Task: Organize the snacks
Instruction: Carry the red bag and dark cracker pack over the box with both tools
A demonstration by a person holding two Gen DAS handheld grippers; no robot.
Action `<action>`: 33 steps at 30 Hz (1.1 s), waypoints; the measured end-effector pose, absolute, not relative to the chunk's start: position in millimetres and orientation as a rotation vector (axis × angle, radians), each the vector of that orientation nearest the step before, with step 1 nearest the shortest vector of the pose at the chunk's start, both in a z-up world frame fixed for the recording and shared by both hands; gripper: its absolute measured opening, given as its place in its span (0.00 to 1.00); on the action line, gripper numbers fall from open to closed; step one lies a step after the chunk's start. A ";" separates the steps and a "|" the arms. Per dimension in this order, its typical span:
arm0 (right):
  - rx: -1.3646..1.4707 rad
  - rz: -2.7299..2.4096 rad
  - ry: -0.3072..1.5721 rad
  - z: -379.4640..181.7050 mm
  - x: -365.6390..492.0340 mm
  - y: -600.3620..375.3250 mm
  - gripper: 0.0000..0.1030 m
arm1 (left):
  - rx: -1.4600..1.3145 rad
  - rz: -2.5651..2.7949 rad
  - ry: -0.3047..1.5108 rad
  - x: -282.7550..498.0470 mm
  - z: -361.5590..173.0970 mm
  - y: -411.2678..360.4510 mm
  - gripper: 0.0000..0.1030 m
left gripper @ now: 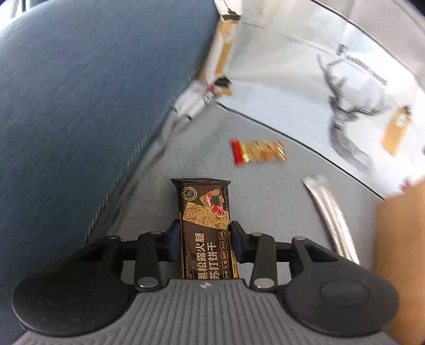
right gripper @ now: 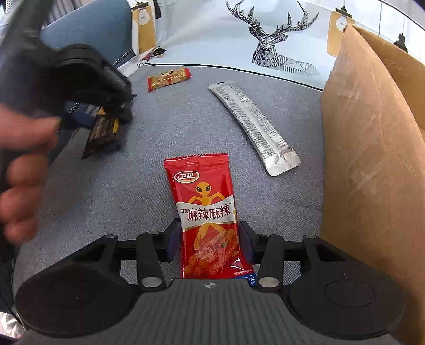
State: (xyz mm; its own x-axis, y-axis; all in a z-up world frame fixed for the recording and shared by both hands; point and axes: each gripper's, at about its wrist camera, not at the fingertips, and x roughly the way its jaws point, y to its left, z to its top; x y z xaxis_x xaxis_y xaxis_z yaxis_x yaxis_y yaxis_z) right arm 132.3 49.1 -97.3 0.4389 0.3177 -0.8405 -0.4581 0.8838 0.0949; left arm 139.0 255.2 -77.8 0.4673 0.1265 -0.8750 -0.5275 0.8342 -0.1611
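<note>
We've got the dark cracker packet (left gripper: pixel 205 228) pinched in our left gripper (left gripper: pixel 204 240), the red spicy snack (right gripper: pixel 209 220) pinched in our right gripper (right gripper: pixel 209 240). On the grey worktop (right gripper: pixel 159 164) a gold-red bar (right gripper: pixel 168 78) and silver sachet (right gripper: pixel 255 124) wait beside the cardboard box (right gripper: pixel 372 159); sorting looks roughly half done.

We see a grey cloth (right gripper: pixel 106 185) spread as the working surface, its far edge trimmed with a thin dark line. Beyond that edge lies a white fabric (right gripper: pixel 212 39) printed with a geometric black deer head (right gripper: pixel 276 39) and mustard-yellow panels showing light bulbs (right gripper: pixel 144 24). At the far left corner a blue upholstered cushion (left gripper: pixel 93 93) rises beside the cloth; in the left wrist view it fills the whole left side, its seam running along the cloth's left edge.
</note>
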 end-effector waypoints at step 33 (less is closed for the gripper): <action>-0.249 0.531 1.031 -104.9 110.1 48.4 0.56 | -0.298 0.189 1.250 53.9 -79.3 193.4 0.49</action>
